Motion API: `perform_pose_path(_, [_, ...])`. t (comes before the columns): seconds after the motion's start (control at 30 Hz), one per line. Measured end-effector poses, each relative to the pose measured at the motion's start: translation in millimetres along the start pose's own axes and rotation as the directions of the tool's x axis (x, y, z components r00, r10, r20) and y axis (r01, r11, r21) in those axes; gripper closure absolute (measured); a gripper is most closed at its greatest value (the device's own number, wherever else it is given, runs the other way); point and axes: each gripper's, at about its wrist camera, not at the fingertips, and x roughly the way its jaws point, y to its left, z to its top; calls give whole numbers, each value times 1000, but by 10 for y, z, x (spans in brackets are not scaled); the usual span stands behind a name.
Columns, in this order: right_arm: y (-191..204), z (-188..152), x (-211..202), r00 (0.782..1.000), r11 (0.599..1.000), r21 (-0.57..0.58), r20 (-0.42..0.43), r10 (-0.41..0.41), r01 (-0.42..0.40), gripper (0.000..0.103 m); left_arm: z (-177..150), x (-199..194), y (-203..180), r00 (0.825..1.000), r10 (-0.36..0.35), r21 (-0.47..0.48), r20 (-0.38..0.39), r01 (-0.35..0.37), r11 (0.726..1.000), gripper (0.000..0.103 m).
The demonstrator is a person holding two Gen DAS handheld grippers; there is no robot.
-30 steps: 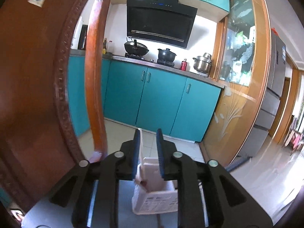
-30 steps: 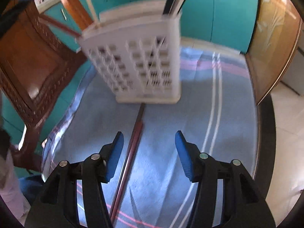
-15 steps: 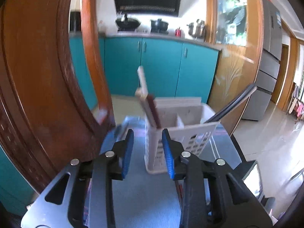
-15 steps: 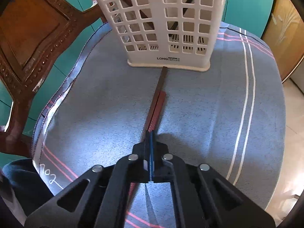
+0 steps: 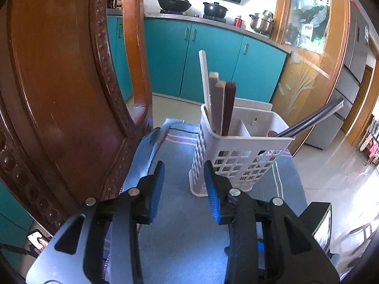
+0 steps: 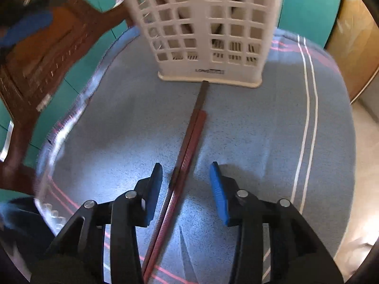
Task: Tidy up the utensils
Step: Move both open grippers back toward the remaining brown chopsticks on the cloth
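Note:
A white slotted utensil holder [image 5: 239,146] stands on a blue cloth [image 5: 180,222]. Its left compartment holds pale and dark brown chopsticks [image 5: 221,101]; dark utensil handles [image 5: 312,118] lean out of its right side. My left gripper [image 5: 183,189] is open and empty, just in front of the holder's lower left corner. In the right wrist view the holder [image 6: 206,26] is ahead, and a pair of dark red chopsticks [image 6: 187,142] lies on the cloth, one end touching its base. My right gripper [image 6: 187,189] is open, its fingers on either side of the chopsticks.
A carved wooden chair back [image 5: 59,90] stands close on the left of the table. The cloth's white stripes [image 6: 308,123] run along the right side, near the table's rounded edge. Teal kitchen cabinets [image 5: 213,61] lie beyond.
My right gripper was shut on the red chopsticks half a second ago and is now open over them. My left gripper has opened wider and the holder now shows closer.

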Motion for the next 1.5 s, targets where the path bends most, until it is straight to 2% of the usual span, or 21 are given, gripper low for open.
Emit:
perform_pose_path(0.07, [130, -9, -3, 999, 999, -23, 15, -43, 43, 86, -9, 17, -8, 1000, 2, 7, -8, -2, 1000, 68])
perform_pose_path(0.2, [105, 2, -1, 1000, 1000, 25, 10, 7, -8, 90, -14, 69, -4, 1000, 9, 7, -23, -9, 1000, 68])
perform_pose_path(0.3, [-37, 7, -87, 996, 991, 106, 27, 81, -84, 91, -12, 88, 6, 999, 13, 2, -33, -13, 1000, 68])
perform_pose_path(0.4, [-174, 2, -268, 978, 964, 169, 87, 191, -203, 91, -11, 110, -3, 999, 15, 1, -39, -15, 1000, 67])
perform_pose_path(0.53, [-360, -19, -325, 957, 932, 221, 104, 272, -289, 91, -15, 137, -33, 999, 14, 10, -49, -14, 1000, 66])
perform_pose_path(0.6, [-467, -50, -328, 966, 935, 246, 93, 239, -255, 91, -30, 151, -46, 998, 17, 13, -53, -16, 1000, 64])
perform_pose_path(0.67, [-513, -97, -290, 982, 951, 247, 75, 174, -188, 91, -44, 165, -52, 998, 19, 15, -58, -18, 1000, 62])
perform_pose_path(0.8, [-526, -81, -221, 991, 962, 240, 49, 122, -131, 90, -82, 234, -74, 996, 33, 19, -88, -32, 999, 59])
perform_pose_path(0.93, [-370, -100, -61, 997, 978, 192, 38, 73, -79, 74, -146, 349, -64, 988, 34, 7, -148, -33, 999, 59])
perform_pose_path(1.0, [-288, -86, 7, 999, 989, 144, 40, 26, -31, 74, -178, 401, -50, 984, 25, 1, -175, -26, 1000, 59])
perform_pose_path(1.03, [-247, -83, 15, 999, 993, 116, 35, -5, 1, 80, -198, 437, -50, 981, 20, 3, -193, -20, 1000, 59])
perform_pose_path(1.07, [-242, -70, 22, 999, 994, 109, 26, -37, 34, 93, -212, 456, -56, 979, 18, 7, -203, -17, 1000, 59])
perform_pose_path(1.17, [-319, -72, 80, 1000, 985, 174, 11, -25, 23, 95, -279, 534, -127, 971, 19, 44, -238, -9, 999, 54])
perform_pose_path(1.27, [-550, -91, 34, 998, 967, 248, 9, -66, 62, 96, -390, 653, -242, 955, -21, 70, -296, 44, 997, 52])
perform_pose_path(1.37, [-708, -113, 37, 1000, 952, 305, 4, -21, 19, 95, -525, 811, -380, 928, -71, 74, -367, 106, 992, 52])
perform_pose_path(1.5, [-852, -155, 4, 1000, 937, 350, 9, -3, -1, 90, -686, 994, -532, 903, -68, 111, -424, 126, 986, 51])
